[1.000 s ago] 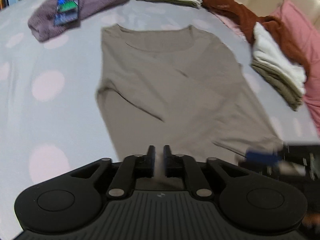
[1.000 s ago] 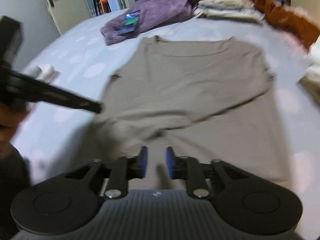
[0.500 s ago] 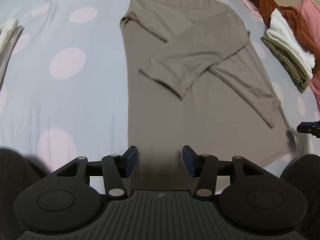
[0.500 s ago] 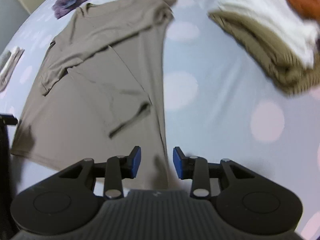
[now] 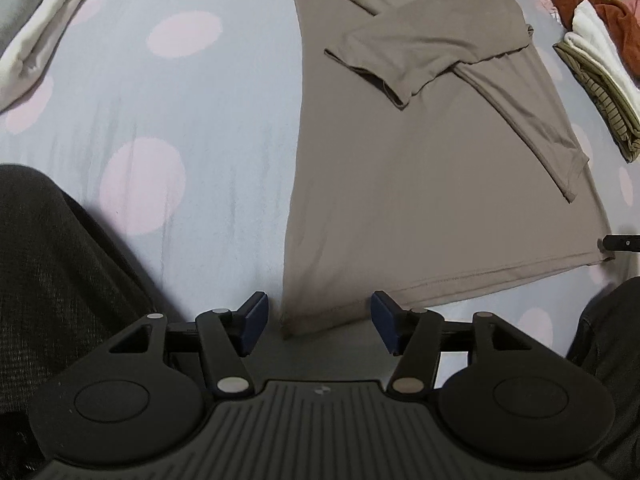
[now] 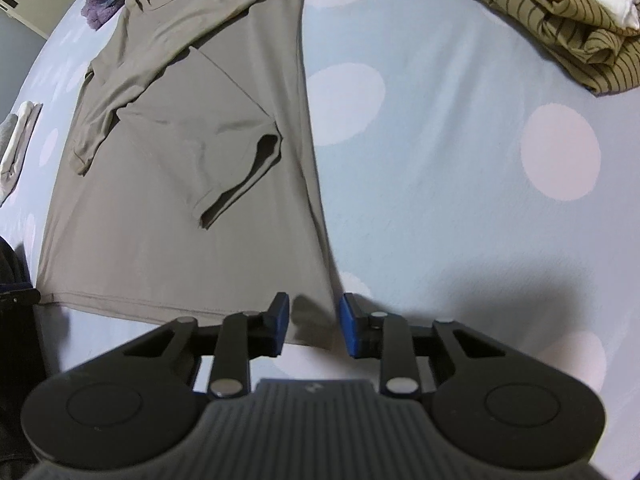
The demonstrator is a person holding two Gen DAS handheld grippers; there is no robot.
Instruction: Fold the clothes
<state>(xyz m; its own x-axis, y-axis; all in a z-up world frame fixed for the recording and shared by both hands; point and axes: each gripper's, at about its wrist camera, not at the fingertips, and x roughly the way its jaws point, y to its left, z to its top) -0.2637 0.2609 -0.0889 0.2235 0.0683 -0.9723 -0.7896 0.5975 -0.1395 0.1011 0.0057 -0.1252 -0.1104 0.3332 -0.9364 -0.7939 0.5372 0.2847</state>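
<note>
Taupe shirt (image 5: 420, 184) lying flat, 2 sleeves crossed. Left gripper (image 5: 316, 320), right gripper (image 6: 313, 320) being held apart at hem corners; both corners best pinched evenly.

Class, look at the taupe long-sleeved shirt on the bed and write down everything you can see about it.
The taupe shirt lies flat on the dotted bedsheet, neckline away, stitched hem nearest. It looks like thin, soft knit fabric. Both sleeves are folded inward and cross over the body, cuffs showing. The left gripper straddles one hem corner and the right gripper the other, jaws open on both, neither yet pinching the cloth. Nothing else touches it.
</note>
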